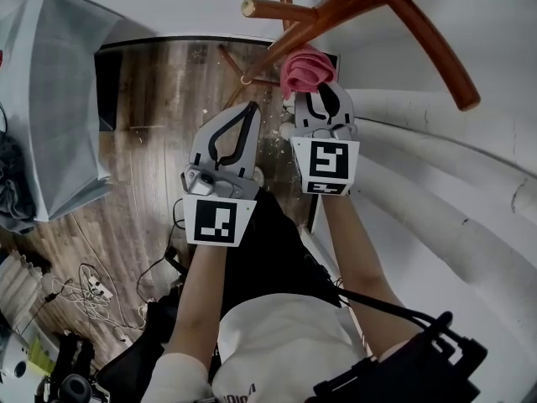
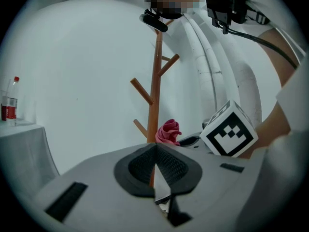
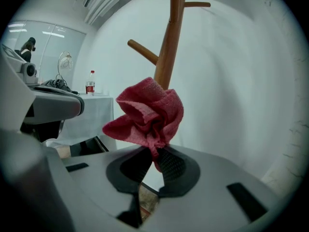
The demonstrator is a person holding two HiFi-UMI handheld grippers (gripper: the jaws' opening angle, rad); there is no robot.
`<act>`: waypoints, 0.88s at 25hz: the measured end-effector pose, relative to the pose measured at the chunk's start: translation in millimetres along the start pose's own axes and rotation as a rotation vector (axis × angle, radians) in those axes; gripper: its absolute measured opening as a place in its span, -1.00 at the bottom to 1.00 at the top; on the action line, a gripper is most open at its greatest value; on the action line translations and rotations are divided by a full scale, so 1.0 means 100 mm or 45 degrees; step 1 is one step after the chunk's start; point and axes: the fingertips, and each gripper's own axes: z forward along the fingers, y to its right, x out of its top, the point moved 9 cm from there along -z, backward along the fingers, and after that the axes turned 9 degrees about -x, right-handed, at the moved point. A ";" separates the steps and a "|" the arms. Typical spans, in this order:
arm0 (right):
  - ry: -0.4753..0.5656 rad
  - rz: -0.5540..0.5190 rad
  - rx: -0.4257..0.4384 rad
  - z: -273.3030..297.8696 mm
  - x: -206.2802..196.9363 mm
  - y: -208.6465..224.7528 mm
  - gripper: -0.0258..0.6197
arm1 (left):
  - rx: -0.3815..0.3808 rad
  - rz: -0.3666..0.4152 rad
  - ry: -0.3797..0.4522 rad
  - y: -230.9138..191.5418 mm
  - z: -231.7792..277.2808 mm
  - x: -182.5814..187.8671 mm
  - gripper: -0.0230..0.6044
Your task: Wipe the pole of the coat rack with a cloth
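Far left, a bottle (image 2: pixel 10 103) stands on a white tabletop (image 2: pixel 26 132), well apart from the rack. Left gripper (image 1: pixel 250 107) is held up beside the right one, fingers (image 2: pixel 166 166) clenched on nothing, tips pointing towards the wooden pole (image 2: pixel 155 81). Right gripper (image 1: pixel 316 89) has its fingers (image 3: pixel 173 166) pinched on a bunched red cloth (image 3: pixel 147 117); the cloth sits up at the pole just below a side peg (image 3: pixel 143 51), though contact cannot be told.
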 end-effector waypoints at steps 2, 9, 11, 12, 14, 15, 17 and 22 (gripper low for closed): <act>-0.013 -0.010 0.001 0.03 -0.02 -0.04 -0.77 | 0.002 -0.013 -0.001 -0.02 -0.03 -0.04 -0.88; -0.059 -0.057 0.015 0.14 -0.16 -0.11 -0.77 | 0.014 -0.036 -0.021 -0.06 -0.05 -0.18 -0.88; -0.073 -0.063 0.021 0.15 -0.21 -0.11 -0.77 | 0.014 -0.042 -0.026 -0.04 -0.04 -0.20 -0.88; -0.079 -0.065 0.023 0.16 -0.23 -0.11 -0.77 | 0.014 -0.044 -0.028 -0.03 -0.03 -0.21 -0.88; -0.090 -0.068 0.028 0.17 -0.27 -0.12 -0.77 | 0.014 -0.047 -0.032 -0.02 -0.03 -0.23 -0.88; -0.096 -0.070 0.030 0.18 -0.28 -0.13 -0.77 | 0.015 -0.050 -0.034 -0.02 -0.04 -0.24 -0.88; -0.108 -0.075 0.036 0.20 -0.31 -0.14 -0.77 | 0.020 -0.057 -0.036 -0.03 -0.05 -0.26 -0.88; -0.134 -0.092 0.044 0.27 -0.38 -0.16 -0.77 | 0.023 -0.069 -0.050 -0.06 -0.05 -0.33 -0.88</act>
